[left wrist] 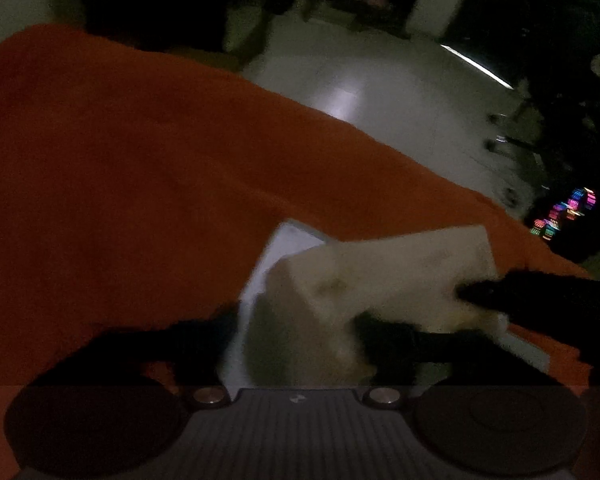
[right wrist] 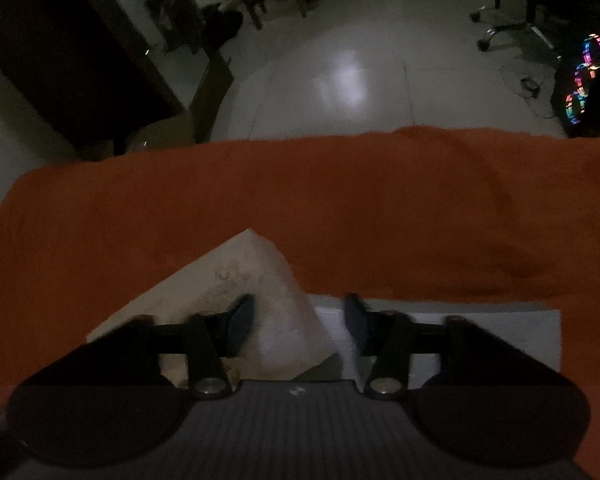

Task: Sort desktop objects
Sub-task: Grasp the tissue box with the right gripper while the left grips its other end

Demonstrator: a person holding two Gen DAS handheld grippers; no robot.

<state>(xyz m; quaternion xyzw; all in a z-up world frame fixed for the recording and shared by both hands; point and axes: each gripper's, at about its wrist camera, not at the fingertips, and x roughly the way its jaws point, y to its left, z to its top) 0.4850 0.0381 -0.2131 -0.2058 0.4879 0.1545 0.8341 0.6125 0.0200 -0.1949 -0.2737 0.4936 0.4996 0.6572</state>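
Note:
A cream box (right wrist: 236, 280) with faint drawings lies on the orange cloth (right wrist: 340, 208), partly on a pale flat sheet (right wrist: 480, 332). My right gripper (right wrist: 300, 328) is open, its two fingers astride the box's right corner. In the left wrist view the same box (left wrist: 380, 276) is blurred and close in front. My left gripper (left wrist: 300, 332) has dark fingers on either side of the box; the blur hides whether they press on it. The other gripper's black arm (left wrist: 540, 300) reaches in from the right onto the box.
The orange cloth's far edge (right wrist: 320, 140) drops to a shiny tiled floor (right wrist: 340, 80). A dark cabinet (right wrist: 60, 60), wooden furniture, an office chair (right wrist: 512, 8) and a computer case with coloured lights (right wrist: 584, 80) stand beyond. The room is dim.

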